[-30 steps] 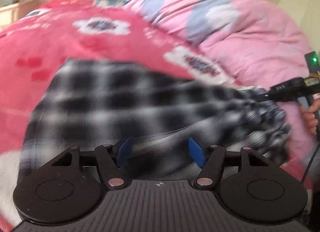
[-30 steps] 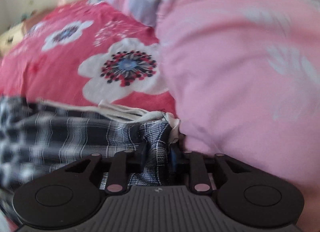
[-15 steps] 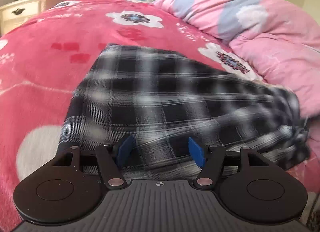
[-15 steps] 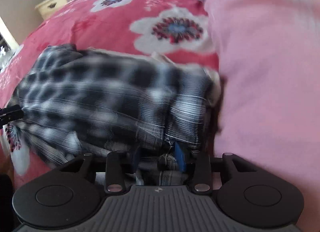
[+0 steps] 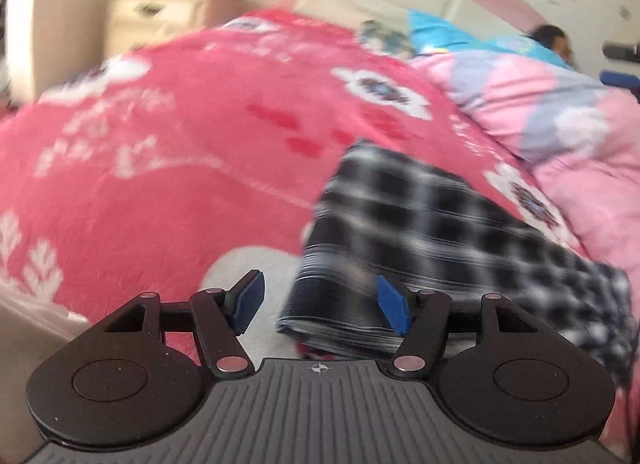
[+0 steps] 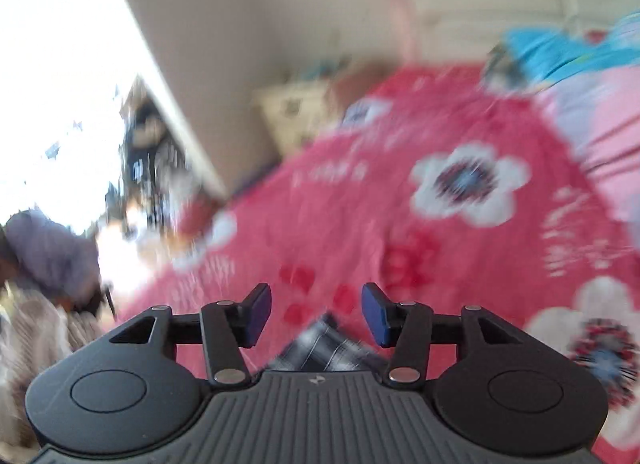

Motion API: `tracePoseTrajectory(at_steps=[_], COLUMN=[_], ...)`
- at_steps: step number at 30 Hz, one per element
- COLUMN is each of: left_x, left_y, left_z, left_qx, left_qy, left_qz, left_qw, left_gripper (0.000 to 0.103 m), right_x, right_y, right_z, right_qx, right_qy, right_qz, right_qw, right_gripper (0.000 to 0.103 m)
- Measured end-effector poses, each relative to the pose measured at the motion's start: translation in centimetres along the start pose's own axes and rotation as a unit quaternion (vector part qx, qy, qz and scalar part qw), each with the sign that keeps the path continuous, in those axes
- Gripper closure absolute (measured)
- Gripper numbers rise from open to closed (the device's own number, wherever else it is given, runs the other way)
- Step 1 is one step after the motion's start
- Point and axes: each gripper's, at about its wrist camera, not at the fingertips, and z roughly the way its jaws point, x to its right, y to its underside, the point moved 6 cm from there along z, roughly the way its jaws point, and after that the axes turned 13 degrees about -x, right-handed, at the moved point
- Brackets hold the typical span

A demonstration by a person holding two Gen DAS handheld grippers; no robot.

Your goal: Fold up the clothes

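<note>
Plaid garment (image 5: 432, 248): folded over, lying on bed (image 5: 160, 184) at left gripper's (image 5: 320, 300) two o'clock. Left gripper open, empty; right gripper (image 6: 316, 314) has just been opening, nothing between its jaws. Further folds likely remain.

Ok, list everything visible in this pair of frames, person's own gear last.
plaid garment: one, black and white, folded on the bedspread.
bedspread: one, red with white flowers, covering the bed.
duvet: one, pink with grey patches, heaped at the right.
blue pillow: one, at the headboard.
nightstand: one, cream, beside the bed.
left gripper: open, empty.
right gripper: jaws just opened, empty, above the garment's corner.
</note>
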Motion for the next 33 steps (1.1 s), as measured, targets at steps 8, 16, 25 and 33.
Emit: tracePoseTrajectory(at_steps=[8,16,25,33], left_x=[-2.2,-2.0,-1.5,-1.5], left_y=[0.5,1.4,1.9,1.9], left_z=[2.2,2.1,2.0,2.0], left_qx=[-0.035,-0.036,-0.041,-0.040], left_qy=[0.020,0.006,-0.010,-0.014], left_qz=[-0.062,-0.036,0.001,0.004], left_qw=[0.9972,0.9987,0.9991,0.9991], left_gripper=[0.067,0.096,0.098,0.093], right_x=[-0.7,-1.2,1.5,1.9], right_y=[-0.7,-0.6,0.0,-1.4], right_z=[16.6,20.3,21.8,12.1], right_qx=[-0.147,-0.143,-0.093,-0.017], right_qy=[0.039,0.073,0.091,0.087], right_qz=[-0.045,-0.108,-0.051,-0.013], right_qw=[0.987,0.981,0.990,0.996], right_gripper=[0.053,0.097,0.095,0.086])
